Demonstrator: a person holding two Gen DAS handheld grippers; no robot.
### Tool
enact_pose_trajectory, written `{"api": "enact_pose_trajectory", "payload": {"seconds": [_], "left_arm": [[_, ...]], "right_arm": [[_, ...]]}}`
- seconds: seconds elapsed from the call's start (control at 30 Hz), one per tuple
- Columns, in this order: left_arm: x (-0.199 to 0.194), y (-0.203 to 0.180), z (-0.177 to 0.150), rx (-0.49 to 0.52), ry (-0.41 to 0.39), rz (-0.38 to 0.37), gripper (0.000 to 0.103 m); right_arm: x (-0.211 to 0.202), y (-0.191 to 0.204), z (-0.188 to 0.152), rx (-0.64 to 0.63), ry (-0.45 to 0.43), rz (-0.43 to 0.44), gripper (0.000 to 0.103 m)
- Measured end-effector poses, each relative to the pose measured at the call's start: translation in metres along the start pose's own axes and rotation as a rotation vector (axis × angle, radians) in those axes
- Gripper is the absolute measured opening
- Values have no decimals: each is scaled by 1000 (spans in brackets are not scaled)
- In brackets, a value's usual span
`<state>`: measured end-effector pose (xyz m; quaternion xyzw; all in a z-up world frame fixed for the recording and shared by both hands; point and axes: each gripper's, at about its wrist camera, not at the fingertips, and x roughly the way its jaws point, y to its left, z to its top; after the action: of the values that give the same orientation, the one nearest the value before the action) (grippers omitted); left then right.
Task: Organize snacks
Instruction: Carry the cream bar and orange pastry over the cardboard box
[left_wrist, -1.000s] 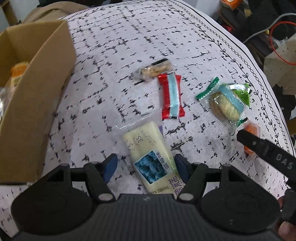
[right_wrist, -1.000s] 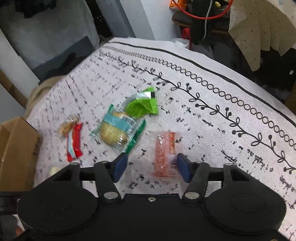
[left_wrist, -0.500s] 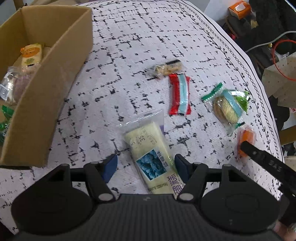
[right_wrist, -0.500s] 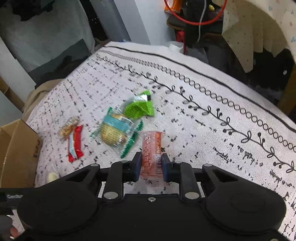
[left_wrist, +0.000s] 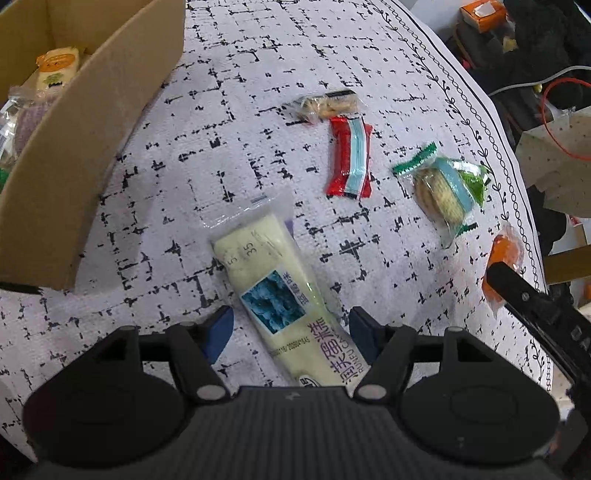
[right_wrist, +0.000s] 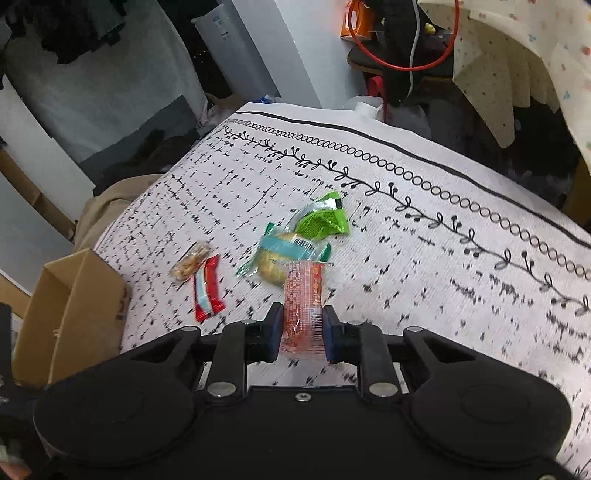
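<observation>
A patterned tablecloth (left_wrist: 258, 92) covers the table. The right gripper (right_wrist: 299, 328) clamps an orange packet (right_wrist: 303, 295); the left gripper (left_wrist: 290, 325) gapes wide around a pale yellow packet (left_wrist: 273, 284), cardboard box (left_wrist: 74, 155) to its left

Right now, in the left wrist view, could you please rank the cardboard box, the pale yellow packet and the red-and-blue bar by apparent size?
1. cardboard box
2. pale yellow packet, though it lies nearest the camera
3. red-and-blue bar

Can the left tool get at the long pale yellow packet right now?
Probably yes: the left tool is open, the pale yellow packet lies flat between its fingers, and nothing covers it. The cardboard box sits well aside.
</observation>
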<state>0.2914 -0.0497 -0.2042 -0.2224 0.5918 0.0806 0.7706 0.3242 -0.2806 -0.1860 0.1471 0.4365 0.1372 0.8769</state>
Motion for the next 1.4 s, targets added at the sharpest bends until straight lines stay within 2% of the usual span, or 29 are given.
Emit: {"api": "enact_pose_trajectory", "payload": {"seconds": [0.07, 0.17, 0.4, 0.57, 0.8, 1.0, 1.27, 1.4], "left_arm": [[0, 0, -1, -18, 1, -13, 68], [-2, -2, -3, -45, -8, -79, 68], [-5, -15, -5, 33, -98, -121, 68], [-4, -19, -10, 89, -118, -72, 64], [-2, -20, -17, 149, -116, -10, 47], [-9, -19, -18, 172, -173, 21, 39], [-41, -14, -6, 159, -245, -11, 38], [-66, -15, 2, 180, -305, -39, 38]], "right_arm": [[-6, 0, -5, 10, -1, 4, 22], [-11, 0, -11, 24, -4, 5, 22], [-19, 1, -20, 33, -10, 12, 22], [-19, 4, -23, 32, -7, 6, 22], [-27, 13, -26, 13, -12, 2, 22], [-36, 23, -25, -1, -23, -1, 22], [-46, 50, -21, -46, -35, -4, 22], [-51, 66, -17, -64, -45, -6, 22]]}}
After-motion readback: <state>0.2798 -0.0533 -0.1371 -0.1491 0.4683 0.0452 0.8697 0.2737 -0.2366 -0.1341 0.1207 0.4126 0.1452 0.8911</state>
